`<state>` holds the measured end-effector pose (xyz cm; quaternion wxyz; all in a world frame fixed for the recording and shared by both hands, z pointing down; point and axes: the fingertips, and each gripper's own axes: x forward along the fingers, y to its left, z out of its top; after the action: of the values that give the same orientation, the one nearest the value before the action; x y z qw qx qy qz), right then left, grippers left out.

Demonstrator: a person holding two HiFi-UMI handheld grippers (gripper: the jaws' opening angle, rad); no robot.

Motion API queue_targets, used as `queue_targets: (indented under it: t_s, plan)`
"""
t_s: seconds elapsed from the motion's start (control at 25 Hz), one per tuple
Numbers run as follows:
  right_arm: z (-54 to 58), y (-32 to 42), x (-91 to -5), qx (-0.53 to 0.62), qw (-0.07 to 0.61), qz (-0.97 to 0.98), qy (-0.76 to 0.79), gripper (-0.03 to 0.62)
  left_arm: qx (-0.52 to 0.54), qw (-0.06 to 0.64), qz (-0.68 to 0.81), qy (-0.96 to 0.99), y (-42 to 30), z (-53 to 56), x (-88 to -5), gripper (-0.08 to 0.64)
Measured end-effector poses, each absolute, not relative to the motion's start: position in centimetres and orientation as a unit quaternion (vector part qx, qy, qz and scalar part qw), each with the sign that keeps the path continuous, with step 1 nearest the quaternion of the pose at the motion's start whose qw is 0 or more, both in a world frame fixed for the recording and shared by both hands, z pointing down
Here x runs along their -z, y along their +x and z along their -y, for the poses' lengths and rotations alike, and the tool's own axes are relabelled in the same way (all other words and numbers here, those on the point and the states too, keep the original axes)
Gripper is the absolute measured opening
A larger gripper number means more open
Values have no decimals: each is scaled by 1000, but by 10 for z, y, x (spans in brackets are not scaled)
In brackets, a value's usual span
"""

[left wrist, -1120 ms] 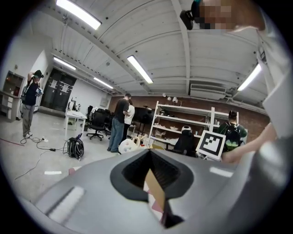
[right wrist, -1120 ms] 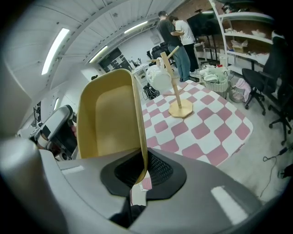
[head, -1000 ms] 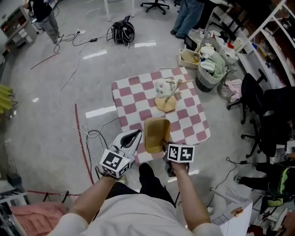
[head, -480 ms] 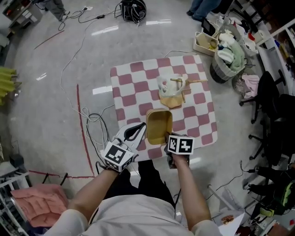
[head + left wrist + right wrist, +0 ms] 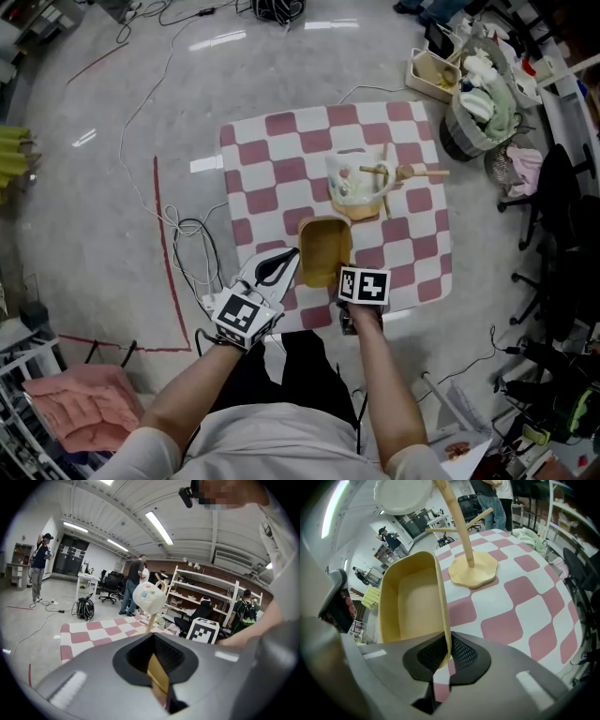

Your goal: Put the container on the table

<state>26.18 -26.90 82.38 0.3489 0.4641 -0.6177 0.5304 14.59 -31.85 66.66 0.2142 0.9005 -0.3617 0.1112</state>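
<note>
A yellow open container hangs in my right gripper, which is shut on its right wall at the near end. It is over the near part of the red-and-white checkered table; I cannot tell if it touches the cloth. My left gripper is shut and holds nothing, with its tips beside the container's left edge. Just beyond the container stands a wooden mug tree with a white mug on it.
Cables and a red tape line lie on the floor left of the table. A basket of clothes and a beige crate stand at the far right. Office chairs are at the right.
The right gripper has carried the container forward over the table's near edge, closer to the mug tree. The left gripper has kept alongside it, still shut.
</note>
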Motion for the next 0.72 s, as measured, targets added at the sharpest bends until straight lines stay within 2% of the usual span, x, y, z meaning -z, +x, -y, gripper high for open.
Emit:
queue_targets:
  t_s: [0.44,0.72]
  plan:
    - [274,269,-863,-548,368,582,475,25,-123,236,365,892,144,320,-698,3]
    - [281,266,-860,-558,353,579,478,31,-122,242,365,891,143,319,-701,5]
